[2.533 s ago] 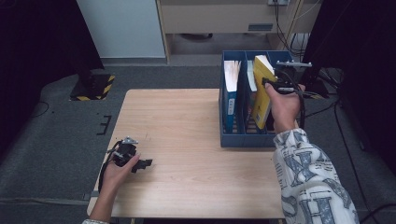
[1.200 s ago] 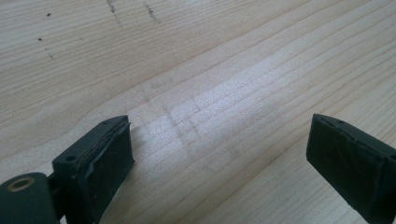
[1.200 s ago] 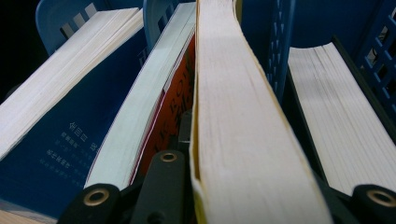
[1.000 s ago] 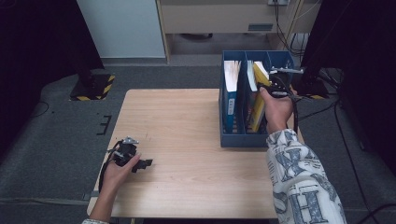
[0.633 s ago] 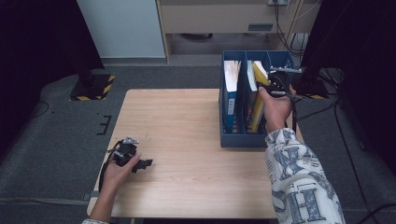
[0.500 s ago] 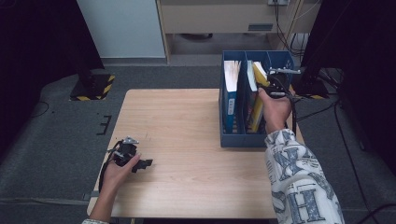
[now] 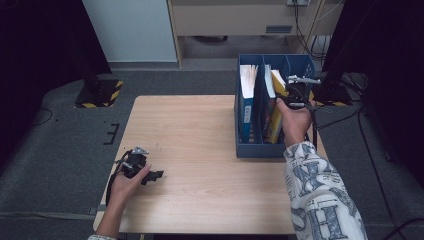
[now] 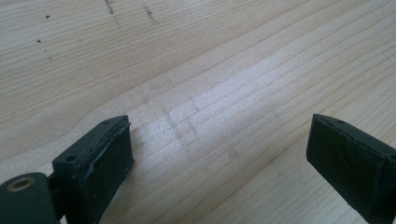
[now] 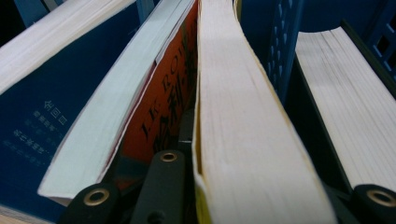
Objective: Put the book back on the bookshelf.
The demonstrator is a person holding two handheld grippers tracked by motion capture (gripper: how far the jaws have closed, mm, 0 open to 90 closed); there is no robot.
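A yellow-covered book [image 7: 274,127] stands tilted in a middle slot of the blue file box [image 7: 260,150]. My right gripper [image 7: 291,98] is shut on its top edge. In the right gripper view the book's pale page block [image 9: 233,116] runs up between the jaws, and the right gripper [image 9: 271,200] clamps it. An orange book [image 9: 163,107] and a blue book [image 9: 56,102] lean to its left. My left gripper [image 7: 154,175] rests near the table's front left edge. In its own view the left gripper [image 8: 219,158] stands open over bare wood.
The wooden table [image 7: 200,130] carries the file box at its right side. A blue book [image 7: 247,100] fills the box's left slot, and another book [image 9: 341,102] sits beyond a divider. Cables and dark stands lie on the floor to the right.
The right gripper has carried the yellow book down and farther back into the box, then stayed nearly still. The left gripper has not moved.
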